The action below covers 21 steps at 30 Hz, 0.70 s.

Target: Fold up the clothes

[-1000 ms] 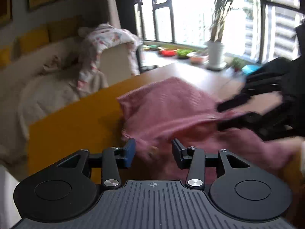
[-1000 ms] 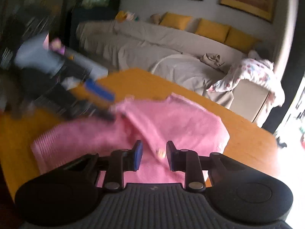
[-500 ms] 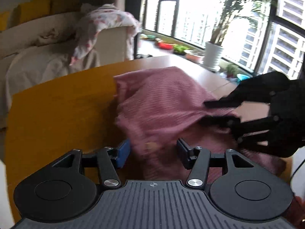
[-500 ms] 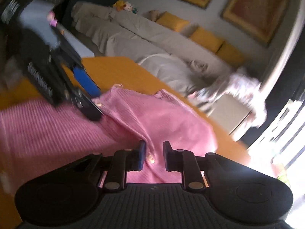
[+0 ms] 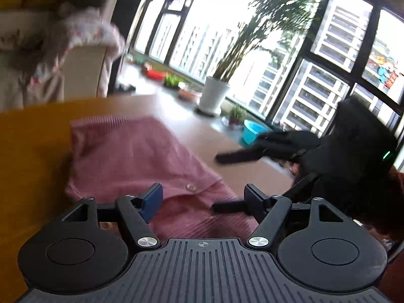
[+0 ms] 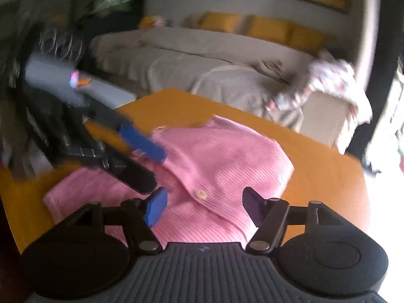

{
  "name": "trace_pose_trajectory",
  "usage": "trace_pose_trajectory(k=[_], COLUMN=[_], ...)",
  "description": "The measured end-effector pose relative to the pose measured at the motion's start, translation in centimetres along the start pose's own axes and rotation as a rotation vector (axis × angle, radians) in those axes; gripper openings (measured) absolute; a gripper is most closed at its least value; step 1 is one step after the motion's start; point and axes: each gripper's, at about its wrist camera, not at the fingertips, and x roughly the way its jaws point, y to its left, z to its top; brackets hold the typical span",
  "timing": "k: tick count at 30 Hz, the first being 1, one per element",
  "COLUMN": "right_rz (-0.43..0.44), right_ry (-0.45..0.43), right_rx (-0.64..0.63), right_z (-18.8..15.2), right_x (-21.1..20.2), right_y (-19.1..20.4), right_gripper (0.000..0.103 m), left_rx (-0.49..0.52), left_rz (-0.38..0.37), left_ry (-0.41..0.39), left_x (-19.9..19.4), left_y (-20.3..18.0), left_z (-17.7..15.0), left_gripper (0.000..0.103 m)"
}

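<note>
Nearest to you in the left wrist view, your left gripper point(image 5: 203, 199) has its jaws opening, now wide apart. The pink cardigan point(image 5: 131, 156) lies beneath and between its fingers, but the pads do not press on it. A pale button point(image 5: 191, 187) sits on the cardigan's placket just ahead of the gap.

In the right wrist view, your right gripper point(image 6: 205, 205) likewise has its jaws opening and stands wide. The pink cardigan point(image 6: 222, 156) lies under the gap, unclamped, and its button point(image 6: 201, 194) shows between the two fingers. The garment is folded into a compact shape, with a ribbed edge trailing toward the left side of this view.

The cardigan rests on the orange table point(image 6: 325, 166), near the table's near edge. Your left gripper point(image 6: 137, 156) also appears in this view, blurred, with its fingers over the cardigan's left part. In the left wrist view your right gripper point(image 5: 227, 183) reaches in from the right, one finger low over the cloth and one higher over the table point(image 5: 32, 146).

Beyond the table stands a beige sofa point(image 6: 202, 58) with yellow cushions point(image 6: 267, 29). A floral cloth point(image 6: 335, 80) is draped over its end. Farthest off, a potted plant point(image 5: 213, 96) stands by the window point(image 5: 315, 58).
</note>
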Motion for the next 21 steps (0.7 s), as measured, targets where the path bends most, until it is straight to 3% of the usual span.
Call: trace_pose_trajectory(k=[3,6,8,11,15,18,21], right_rz=[-0.019,-0.081,-0.093,-0.067,0.035,0.006,-0.039], right_ry=[0.01,0.016,0.019,0.002,-0.013,0.042,0.026], right_rx=[0.07,0.071,0.078,0.087,0.122,0.012,-0.036], right_z=[-1.3,-2.5,-3.0,-3.3,-3.5,-4.8,-6.1], right_x=[-0.5,-1.3,-1.6,-2.2,-2.7,-1.5,-1.3], right_y=[-1.2,-1.7,-1.8,-1.6,0.1,2.6,2.8], right_gripper=[0.067,0.068,0.068,0.068,0.068,0.068,0.071], left_rx=[-0.107,-0.116,-0.113,-0.104,-0.143,-0.156,-0.204], left_rz=[-0.002,0.033,0.086,0.139,0.141,0.148,0.126], left_ry=[0.063,0.067,0.056,0.027,0.029,0.037,0.02], left_x=[0.5,-1.3,-2.6,-4.5,-5.6,-5.0,-5.0], left_y=[2.0,2.3,1.9,1.0,0.1,-0.5,-1.1], left_z=[-0.9,-1.8,-2.3,-3.1,-4.6,-5.5,-5.8], left_gripper=[0.075,0.075,0.082,0.084,0.084,0.08,0.08])
